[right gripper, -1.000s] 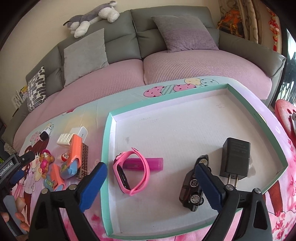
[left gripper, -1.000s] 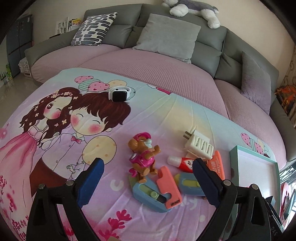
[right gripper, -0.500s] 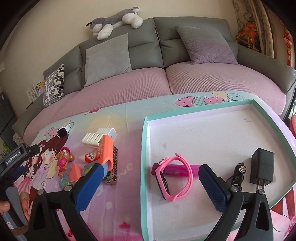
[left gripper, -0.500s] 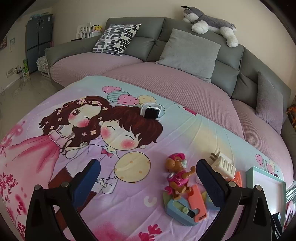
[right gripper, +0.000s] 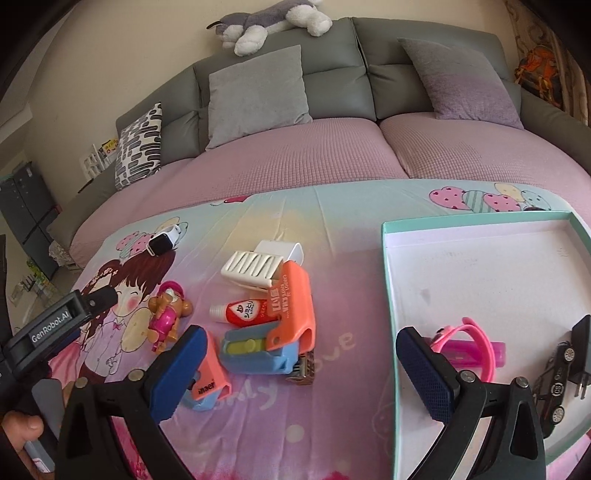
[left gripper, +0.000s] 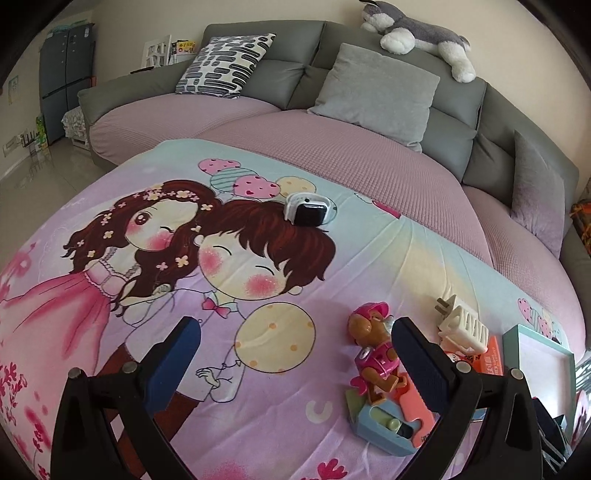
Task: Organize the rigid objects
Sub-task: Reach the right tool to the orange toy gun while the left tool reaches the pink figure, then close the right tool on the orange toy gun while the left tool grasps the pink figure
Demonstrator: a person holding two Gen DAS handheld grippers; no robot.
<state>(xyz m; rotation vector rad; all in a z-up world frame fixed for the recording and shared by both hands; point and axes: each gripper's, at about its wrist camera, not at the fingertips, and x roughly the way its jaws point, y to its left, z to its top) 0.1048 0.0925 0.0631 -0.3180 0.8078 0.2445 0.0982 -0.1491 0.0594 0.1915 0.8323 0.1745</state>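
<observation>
A teal-rimmed tray (right gripper: 388,280) lies at the right and holds a pink watch (right gripper: 474,341), a magenta tube (right gripper: 496,352), a black toy car (right gripper: 556,384) and a black charger (right gripper: 581,350). On the cartoon cloth lie a white smartwatch (left gripper: 308,210) (right gripper: 162,242), a pup figure (left gripper: 373,350) (right gripper: 166,317), a white plug (right gripper: 262,266), a red tube (right gripper: 243,312) and orange and blue staplers (right gripper: 291,310). My left gripper (left gripper: 295,358) is open and empty above the cloth. My right gripper (right gripper: 299,369) is open and empty over the staplers.
A grey sofa with pink seat covers (left gripper: 332,140) stands behind the cloth, with cushions and a plush husky (left gripper: 417,29) on top. A blue stapler with a coral top (left gripper: 395,428) lies near the left gripper's right finger.
The left gripper has swung left, so the toy pile slid to the right of its view. The right gripper has moved left from over the tray to above the staplers.
</observation>
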